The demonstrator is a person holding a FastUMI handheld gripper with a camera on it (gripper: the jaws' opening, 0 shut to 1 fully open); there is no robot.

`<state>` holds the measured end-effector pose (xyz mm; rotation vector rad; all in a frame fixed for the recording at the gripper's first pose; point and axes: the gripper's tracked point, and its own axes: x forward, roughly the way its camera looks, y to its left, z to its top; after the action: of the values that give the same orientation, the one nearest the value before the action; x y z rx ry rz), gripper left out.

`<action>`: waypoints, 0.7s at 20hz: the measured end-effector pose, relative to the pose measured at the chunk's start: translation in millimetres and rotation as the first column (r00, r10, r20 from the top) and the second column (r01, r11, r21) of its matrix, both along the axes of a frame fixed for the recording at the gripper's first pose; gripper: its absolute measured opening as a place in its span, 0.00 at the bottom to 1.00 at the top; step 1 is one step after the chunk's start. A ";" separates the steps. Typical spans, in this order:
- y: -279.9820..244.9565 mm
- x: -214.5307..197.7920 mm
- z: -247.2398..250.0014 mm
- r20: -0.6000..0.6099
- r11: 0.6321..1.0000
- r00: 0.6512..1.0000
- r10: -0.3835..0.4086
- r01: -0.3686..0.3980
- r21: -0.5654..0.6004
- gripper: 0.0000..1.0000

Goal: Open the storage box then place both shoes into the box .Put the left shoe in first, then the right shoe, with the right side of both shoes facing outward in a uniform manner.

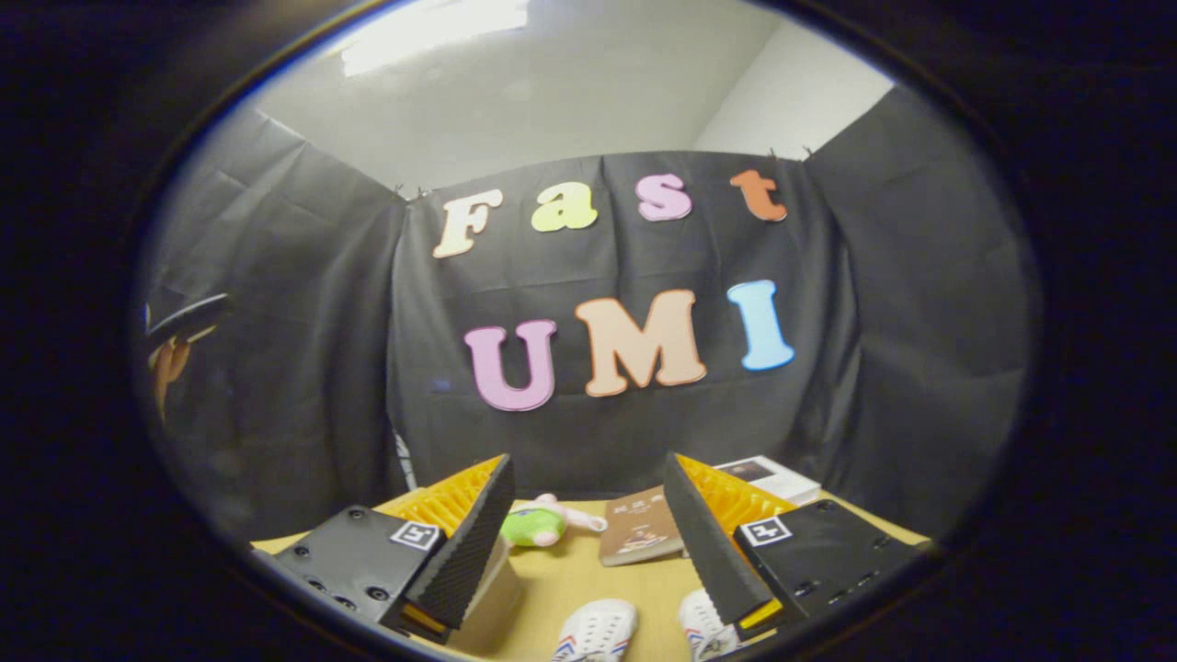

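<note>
So the gripper [588,542] sits wide apart at the bottom of the frame, nothing between the fingers; two white shoes [596,633] [706,625] poke in at the bottom centre on the wooden table [575,579]; a green and pink plush toy [538,524] and a brown booklet [639,538] lie further back, centre; a white box [772,478] sits lower right, behind the right finger.

We are holding the tool [588,533] with its fingers spread wide and nothing between them. Bare desk [570,579] is lying open just ahead. Two white shoes [598,633] are sitting low between the fingers, while a plush toy [538,524] and a brown book [641,535] are blocking the way beyond.
</note>
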<state>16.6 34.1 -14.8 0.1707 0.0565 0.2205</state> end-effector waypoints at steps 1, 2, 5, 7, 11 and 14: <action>5.7 -0.4 -5.0 -0.018 0.999 0.999 0.031 -0.030 0.028 1.00; 10.2 -0.5 -8.3 -0.031 0.997 0.998 0.054 -0.052 0.054 1.00; 32.1 -5.6 -29.3 -0.098 0.983 0.985 0.143 -0.130 0.133 1.00; 44.9 -12.0 -48.6 -0.166 0.964 0.963 0.214 -0.180 0.195 1.00; 67.5 -23.8 -86.2 -0.303 0.905 0.890 0.340 -0.222 0.363 1.00; 84.0 -32.0 -112.4 -0.389 0.844 0.810 0.439 -0.223 0.488 1.00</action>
<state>-15.5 118.1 -127.2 0.6564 0.5568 0.5497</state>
